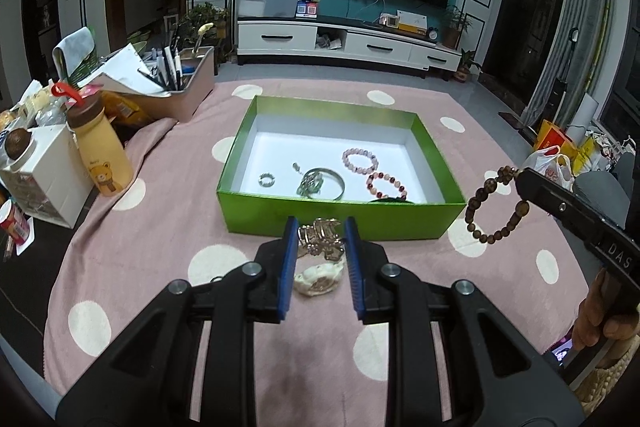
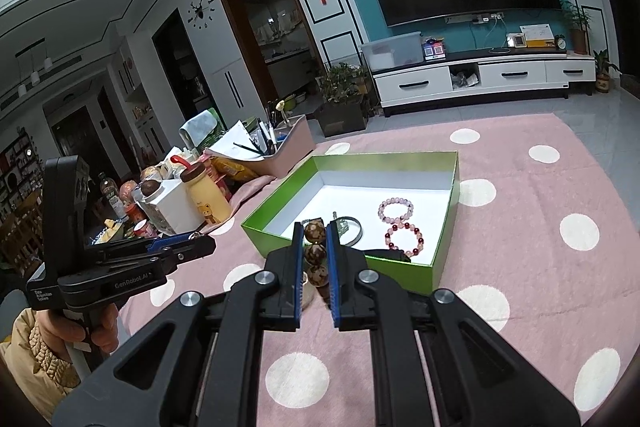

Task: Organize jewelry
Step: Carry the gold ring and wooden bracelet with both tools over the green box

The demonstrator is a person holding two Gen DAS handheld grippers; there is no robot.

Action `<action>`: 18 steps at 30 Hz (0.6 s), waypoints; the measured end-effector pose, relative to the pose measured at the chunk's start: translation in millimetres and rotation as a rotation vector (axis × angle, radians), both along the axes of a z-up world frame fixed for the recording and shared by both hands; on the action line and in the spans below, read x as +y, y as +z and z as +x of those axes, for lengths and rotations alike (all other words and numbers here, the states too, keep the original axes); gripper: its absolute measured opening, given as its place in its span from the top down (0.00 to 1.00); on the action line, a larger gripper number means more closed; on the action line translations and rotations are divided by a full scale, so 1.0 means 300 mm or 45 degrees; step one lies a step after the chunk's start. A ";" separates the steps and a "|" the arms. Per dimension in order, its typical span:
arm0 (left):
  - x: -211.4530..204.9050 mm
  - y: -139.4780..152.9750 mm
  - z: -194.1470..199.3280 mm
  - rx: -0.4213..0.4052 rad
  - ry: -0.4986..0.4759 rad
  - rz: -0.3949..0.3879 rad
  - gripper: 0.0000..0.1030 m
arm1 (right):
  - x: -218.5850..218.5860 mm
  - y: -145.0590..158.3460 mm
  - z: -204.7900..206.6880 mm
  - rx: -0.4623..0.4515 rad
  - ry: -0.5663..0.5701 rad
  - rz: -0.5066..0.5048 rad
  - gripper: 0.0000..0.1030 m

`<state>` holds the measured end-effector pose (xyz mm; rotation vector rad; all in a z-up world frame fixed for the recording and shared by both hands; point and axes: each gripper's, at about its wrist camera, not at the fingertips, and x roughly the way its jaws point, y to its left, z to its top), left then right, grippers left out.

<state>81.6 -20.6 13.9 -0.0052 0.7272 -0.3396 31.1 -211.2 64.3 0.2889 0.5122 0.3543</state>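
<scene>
A green box with a white floor stands on the pink dotted cloth. It holds a pink bead bracelet, a red and pink bead bracelet, a silver bangle and a small ring. My left gripper is open just before the box's near wall, its fingers either side of gold jewelry, with a cream watch below. My right gripper is shut on a brown wooden bead bracelet, held in the air right of the box; its beads show between the fingers.
A tan bear bottle, a white box, snack bags and a pen holder tray crowd the table's left side. Plastic bags lie off the right edge. A TV stand is across the room.
</scene>
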 end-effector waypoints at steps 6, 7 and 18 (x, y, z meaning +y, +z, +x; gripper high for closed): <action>-0.030 0.024 0.018 -0.015 -0.016 -0.008 0.78 | -0.016 0.009 0.008 -0.007 -0.012 0.007 0.90; -0.034 0.028 0.020 -0.018 -0.019 -0.007 0.78 | -0.018 0.012 0.011 -0.008 -0.013 0.009 0.90; -0.084 0.078 0.058 -0.061 -0.041 -0.005 0.78 | -0.039 0.036 0.043 -0.042 -0.025 0.014 0.90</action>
